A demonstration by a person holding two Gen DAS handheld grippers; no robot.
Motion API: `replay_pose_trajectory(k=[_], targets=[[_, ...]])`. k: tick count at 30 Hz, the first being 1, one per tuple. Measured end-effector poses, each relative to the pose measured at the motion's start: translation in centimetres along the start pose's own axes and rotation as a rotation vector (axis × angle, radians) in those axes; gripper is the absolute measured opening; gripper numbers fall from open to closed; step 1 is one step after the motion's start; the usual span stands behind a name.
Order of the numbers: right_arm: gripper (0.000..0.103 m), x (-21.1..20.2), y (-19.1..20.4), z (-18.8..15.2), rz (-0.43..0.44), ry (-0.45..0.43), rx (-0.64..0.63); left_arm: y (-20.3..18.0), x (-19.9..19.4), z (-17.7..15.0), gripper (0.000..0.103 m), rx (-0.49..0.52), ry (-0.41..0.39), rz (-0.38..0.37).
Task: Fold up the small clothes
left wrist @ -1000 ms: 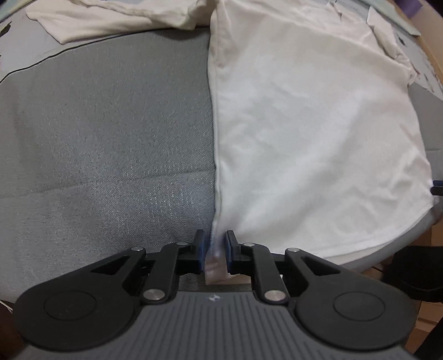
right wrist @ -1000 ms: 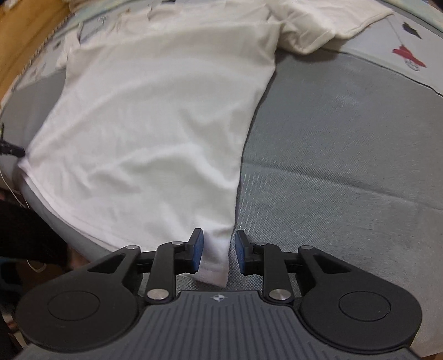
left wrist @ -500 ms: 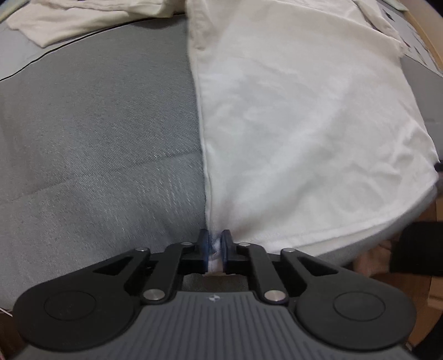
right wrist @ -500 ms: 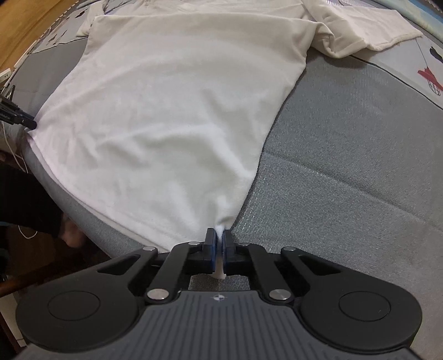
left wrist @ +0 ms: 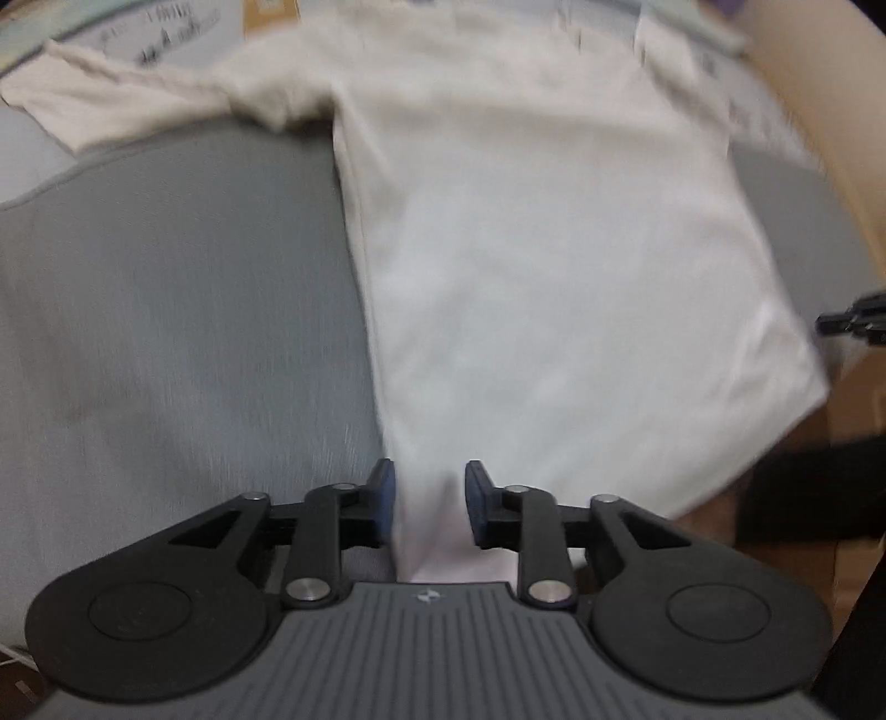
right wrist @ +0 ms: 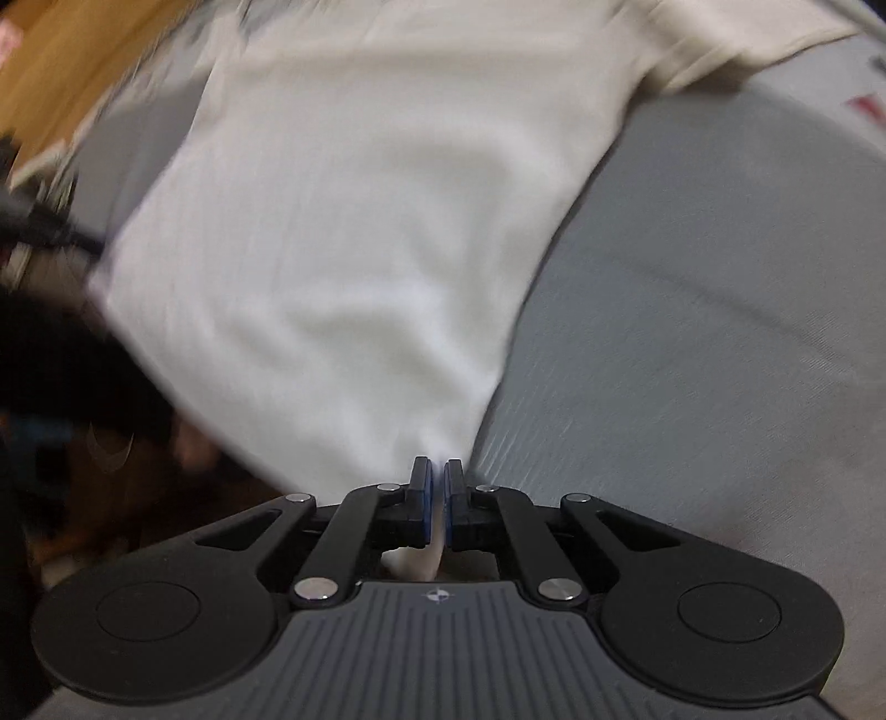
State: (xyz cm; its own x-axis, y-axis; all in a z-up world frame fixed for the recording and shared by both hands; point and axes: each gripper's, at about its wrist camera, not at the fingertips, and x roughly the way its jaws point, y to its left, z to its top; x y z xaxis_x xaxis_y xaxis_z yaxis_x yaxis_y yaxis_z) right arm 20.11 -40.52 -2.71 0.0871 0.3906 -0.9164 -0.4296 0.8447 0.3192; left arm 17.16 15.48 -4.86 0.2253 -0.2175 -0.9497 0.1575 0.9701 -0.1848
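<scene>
Currently the white T-shirt (left wrist: 542,266) is lying spread across the grey cushion (left wrist: 177,310), hem toward you. Your right gripper (right wrist: 437,498) is pinching one hem corner, jaws pressed together on the cloth. Your left gripper (left wrist: 427,501) has just been opening: its jaws are standing apart with the other hem corner running between them, pads not visibly pressing it. Both views are blurring.

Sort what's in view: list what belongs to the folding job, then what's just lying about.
Job:
- white T-shirt
- left claw
- right claw

Lying about:
- grey cushion
- printed cover
- wooden floor
</scene>
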Motion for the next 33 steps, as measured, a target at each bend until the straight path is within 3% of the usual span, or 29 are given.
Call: replay_pose_trajectory(k=[4,10,14,16,24,33], targets=[[0.014,-2.2,-2.0,1.8,-0.031,-0.177,0.151,-0.1,0.3,2.1,0.031,-0.020,-0.055,0.040],[0.015,-3.3,-2.9,5.1,-0.134,-0.336,0.228,-1.4,1.1,5.2,0.030,-0.043,-0.128,0.107],[0.015,-2.3,-2.7,9.0,-0.141,-0.427,0.237,-1.6,0.6,8.2,0.014,-0.095,-0.222,0.124],[0.015,-1.7,-1.9,10.7,-0.151,-0.459,0.221,-1.5,0.5,9.8,0.011,-0.124,-0.262,0.132],[0.014,1.6,-0.5,17.2,-0.168,-0.510,0.220,-0.6,2.1,16.2,0.010,-0.243,-0.354,0.161],[0.014,8.3,-4.5,22.8,-0.254,-0.459,0.262,1.9,7.5,21.9,0.010,-0.352,-0.398,0.171]])
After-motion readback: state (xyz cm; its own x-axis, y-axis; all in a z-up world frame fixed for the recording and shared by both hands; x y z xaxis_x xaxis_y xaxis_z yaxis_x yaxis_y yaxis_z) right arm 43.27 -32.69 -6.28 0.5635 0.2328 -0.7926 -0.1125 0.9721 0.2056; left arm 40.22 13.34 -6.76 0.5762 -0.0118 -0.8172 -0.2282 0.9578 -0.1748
